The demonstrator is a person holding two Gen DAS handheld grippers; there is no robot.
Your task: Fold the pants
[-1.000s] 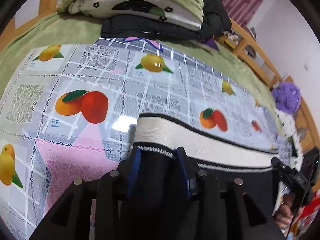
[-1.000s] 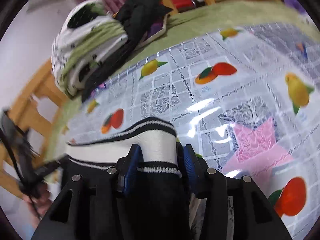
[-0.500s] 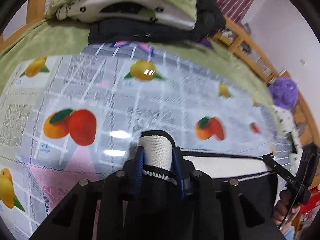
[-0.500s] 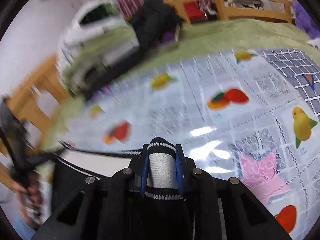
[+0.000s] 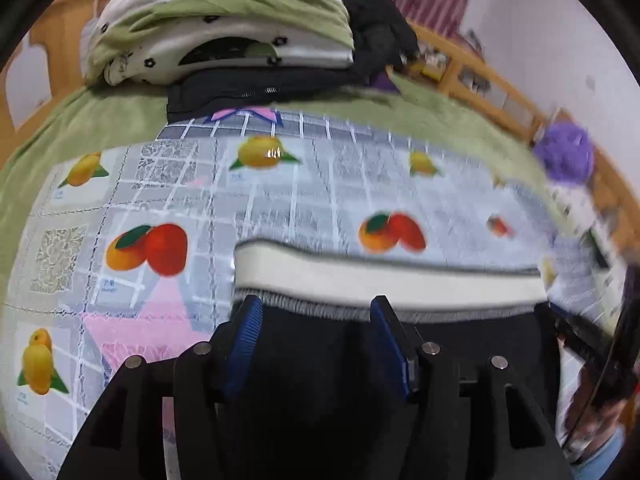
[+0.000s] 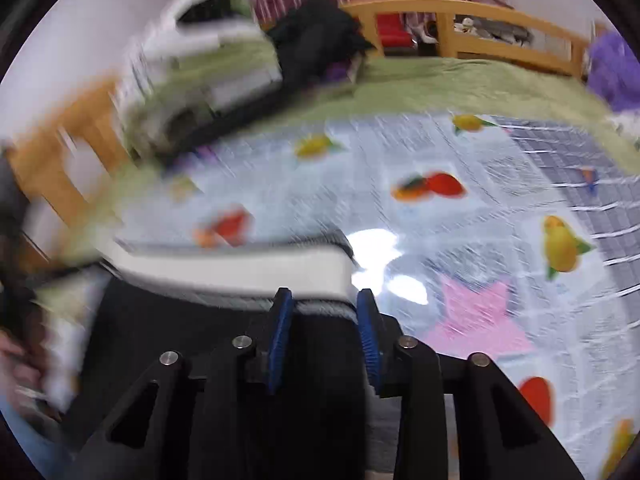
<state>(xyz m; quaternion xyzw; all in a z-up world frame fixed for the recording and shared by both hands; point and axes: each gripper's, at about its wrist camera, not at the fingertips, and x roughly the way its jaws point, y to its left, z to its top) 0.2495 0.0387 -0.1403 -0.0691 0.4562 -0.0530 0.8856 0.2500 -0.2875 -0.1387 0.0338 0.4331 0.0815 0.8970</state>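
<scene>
Your left gripper (image 5: 316, 308) has its fingers spread wide over the black pants with a white elastic waistband (image 5: 384, 278). Your right gripper (image 6: 325, 302) is parted too, the pants lying flat on the fruit-printed plastic tablecloth (image 5: 280, 208).

Fruit-print tablecloth (image 5: 304, 200), folded bedding (image 5: 224, 28), purple plush (image 5: 566, 154)

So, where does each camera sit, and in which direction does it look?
Left wrist view: on the left gripper, looking forward over the pants and fruit-print tablecloth to the bedding pile; its jaws show open.
Right wrist view: on the right gripper, blurred, facing the same way; jaws apart.
Both share the white waistband, tablecloth and bedding pile.
</scene>
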